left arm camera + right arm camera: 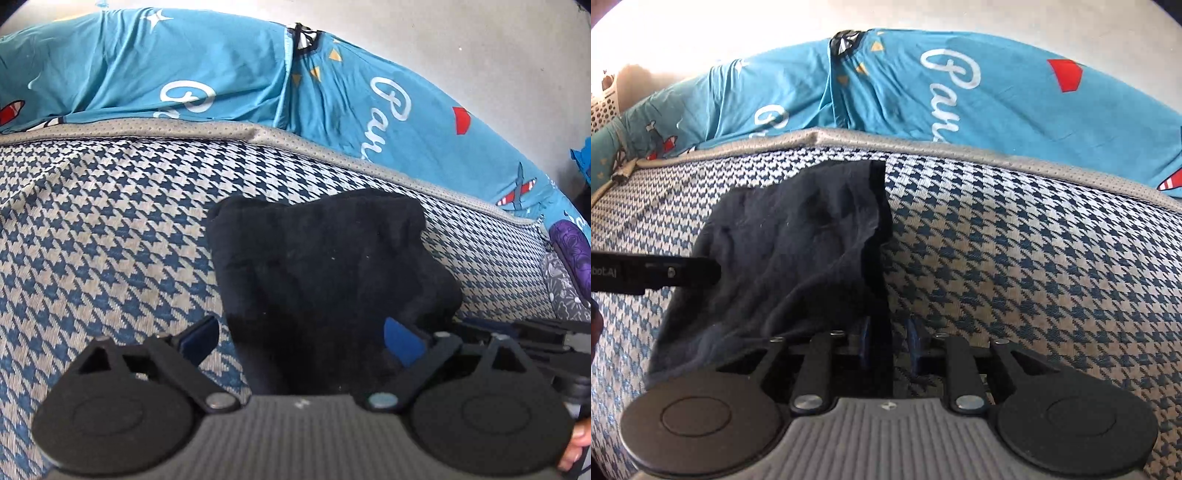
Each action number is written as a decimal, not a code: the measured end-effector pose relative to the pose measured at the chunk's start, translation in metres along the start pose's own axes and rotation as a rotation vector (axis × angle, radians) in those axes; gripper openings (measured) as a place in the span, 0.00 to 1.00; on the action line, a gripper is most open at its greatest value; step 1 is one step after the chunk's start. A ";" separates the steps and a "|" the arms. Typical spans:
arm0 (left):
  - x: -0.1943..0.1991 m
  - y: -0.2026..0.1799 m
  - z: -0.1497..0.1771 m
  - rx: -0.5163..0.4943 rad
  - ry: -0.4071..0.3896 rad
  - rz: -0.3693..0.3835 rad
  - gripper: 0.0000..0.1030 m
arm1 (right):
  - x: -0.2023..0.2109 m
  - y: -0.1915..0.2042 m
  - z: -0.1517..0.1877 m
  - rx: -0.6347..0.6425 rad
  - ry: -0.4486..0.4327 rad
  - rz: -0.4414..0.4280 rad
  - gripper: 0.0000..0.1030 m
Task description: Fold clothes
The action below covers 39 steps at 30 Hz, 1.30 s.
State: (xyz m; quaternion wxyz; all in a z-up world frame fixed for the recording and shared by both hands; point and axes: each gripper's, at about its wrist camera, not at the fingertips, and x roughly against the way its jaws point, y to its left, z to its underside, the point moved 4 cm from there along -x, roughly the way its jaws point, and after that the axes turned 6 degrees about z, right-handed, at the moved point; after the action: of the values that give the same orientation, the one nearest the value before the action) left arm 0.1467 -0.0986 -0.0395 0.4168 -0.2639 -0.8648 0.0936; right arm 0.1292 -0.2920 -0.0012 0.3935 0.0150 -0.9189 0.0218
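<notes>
We cannot see the near end of the dark garment (317, 280); the left gripper (303, 343) body hides it. The right gripper (888, 347) fingertips sit in shadow, so their grip stays unclear. A purple cloth (570, 254) and a white basket (605, 99) are cut off by picture edges.
</notes>
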 end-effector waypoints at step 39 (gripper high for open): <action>0.016 -0.048 0.053 -0.250 0.099 0.021 1.00 | 0.031 0.018 0.026 0.059 -0.050 -0.168 0.28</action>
State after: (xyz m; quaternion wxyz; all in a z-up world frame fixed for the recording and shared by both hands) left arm 0.0793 -0.1278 -0.0439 0.4220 -0.3272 -0.8451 -0.0237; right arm 0.0877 -0.2755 0.0028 0.3703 0.1040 -0.9229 0.0155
